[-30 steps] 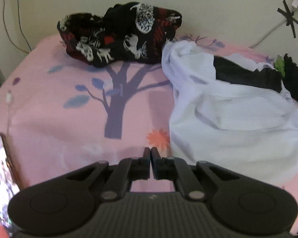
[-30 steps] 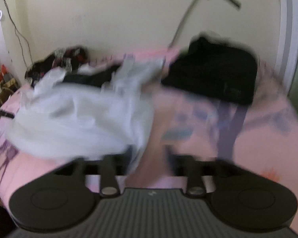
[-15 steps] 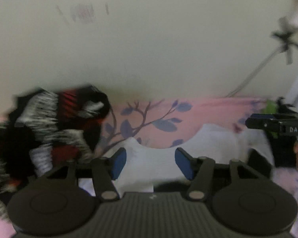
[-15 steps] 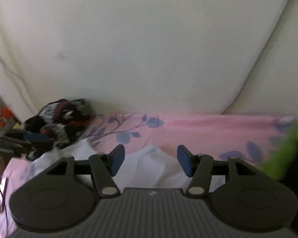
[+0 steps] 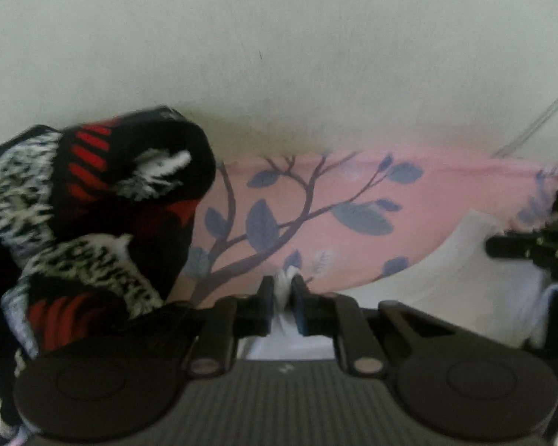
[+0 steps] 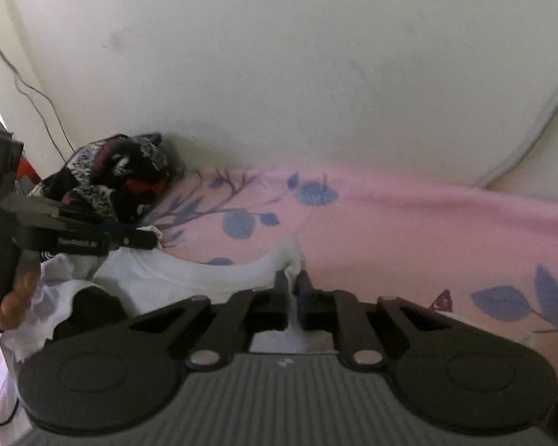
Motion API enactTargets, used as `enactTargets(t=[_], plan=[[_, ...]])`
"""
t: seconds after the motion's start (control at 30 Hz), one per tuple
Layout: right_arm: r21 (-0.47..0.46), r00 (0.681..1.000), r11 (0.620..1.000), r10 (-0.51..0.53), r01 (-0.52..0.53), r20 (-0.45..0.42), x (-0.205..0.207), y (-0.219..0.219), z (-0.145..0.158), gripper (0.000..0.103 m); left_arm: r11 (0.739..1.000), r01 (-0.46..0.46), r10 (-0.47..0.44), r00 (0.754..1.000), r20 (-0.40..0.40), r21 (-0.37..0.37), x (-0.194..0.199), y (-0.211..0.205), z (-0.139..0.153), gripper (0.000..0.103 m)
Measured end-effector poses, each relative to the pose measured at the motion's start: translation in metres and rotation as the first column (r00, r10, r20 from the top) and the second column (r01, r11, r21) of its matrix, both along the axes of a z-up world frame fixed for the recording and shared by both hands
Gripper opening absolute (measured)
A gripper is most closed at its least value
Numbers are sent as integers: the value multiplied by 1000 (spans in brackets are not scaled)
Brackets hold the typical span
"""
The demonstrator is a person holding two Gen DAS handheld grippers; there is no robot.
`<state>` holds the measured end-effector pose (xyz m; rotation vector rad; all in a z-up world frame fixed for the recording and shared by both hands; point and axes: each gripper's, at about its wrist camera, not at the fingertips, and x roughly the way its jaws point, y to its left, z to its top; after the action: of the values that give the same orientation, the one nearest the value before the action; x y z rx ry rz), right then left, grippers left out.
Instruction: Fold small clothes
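A white garment (image 5: pixel 446 278) lies crumpled on the pink bedsheet (image 5: pixel 446 193). In the left wrist view my left gripper (image 5: pixel 282 286) pinches an edge of it; the jaws are closing, and their blue pads press a white fold between them. My right gripper (image 6: pixel 289 282) is shut on another raised edge of the white garment (image 6: pixel 204 278), which sags between the two grips. The left gripper (image 6: pixel 145 239) shows at the left of the right wrist view, held by a hand (image 6: pixel 15 301). At the right edge of the left wrist view is the right gripper (image 5: pixel 493 249).
A black, red and white patterned garment (image 5: pixel 93 204) is bunched against the wall, close to the left gripper's left side; it also shows as the patterned garment (image 6: pixel 119 174). A black cloth (image 6: pixel 93 308) lies under the white one. A cable (image 6: pixel 37 93) hangs on the wall.
Both grippers swept forward to the far edge of the white garment by the wall. Half a second ago both stood open over it; now each is closed on a fold.
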<state>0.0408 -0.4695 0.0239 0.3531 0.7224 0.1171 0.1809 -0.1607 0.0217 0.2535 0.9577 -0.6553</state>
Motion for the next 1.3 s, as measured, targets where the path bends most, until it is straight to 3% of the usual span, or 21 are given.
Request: enactTargets(t=[0.2,0.37,0.5,0.63,0.77,0.8,0.9,0.93,1.0,1.07,1.17,1.2,1.27,1.3], plan=[[-82,986,997,8,6,168,-81,28,65,2,991,59,-40,988,151,-118,-73,44,68,10],[-158,967,987,54,-14,250,-179,72,95,2,971,147,-93,958,271,-188,-166,96,89,10],[-186,959,982,71,-19,274,-254,112,84,2,958,186,-113,944,310,-216,-234,142,75,11],[-233,966,972,31,31,258,-316,152,43,1,942,173,-116,972,204,-288,-273,179,42,11],[-213,980,972,-62,103,191,-336,171,-5,4,955,114,-98,993,72,-274,-282,193,2,17],[-213,983,971,-76,112,169,-336,172,-13,10,959,103,-94,995,46,-265,-282,196,-3,17],[-161,978,983,-54,88,203,-348,168,-5,60,939,115,-106,993,46,-324,-285,216,11,22],[-151,968,986,-37,77,249,-356,167,4,61,930,116,-96,993,73,-350,-285,225,20,26],[-131,945,989,-23,70,327,-366,162,23,61,910,90,-32,988,148,-405,-283,243,45,51],[-124,918,985,-60,117,392,-368,154,37,61,893,32,61,980,190,-449,-273,260,62,57],[-142,886,958,-166,249,433,-359,140,46,68,888,-61,144,978,149,-456,-246,260,67,67],[-140,875,939,-228,313,428,-353,132,46,74,890,-74,138,984,110,-451,-237,254,62,67],[-96,868,921,-316,378,383,-342,113,40,76,893,-75,94,995,19,-443,-222,242,47,64],[-54,877,923,-342,381,336,-335,105,31,69,900,-70,64,998,-28,-431,-214,235,37,47]])
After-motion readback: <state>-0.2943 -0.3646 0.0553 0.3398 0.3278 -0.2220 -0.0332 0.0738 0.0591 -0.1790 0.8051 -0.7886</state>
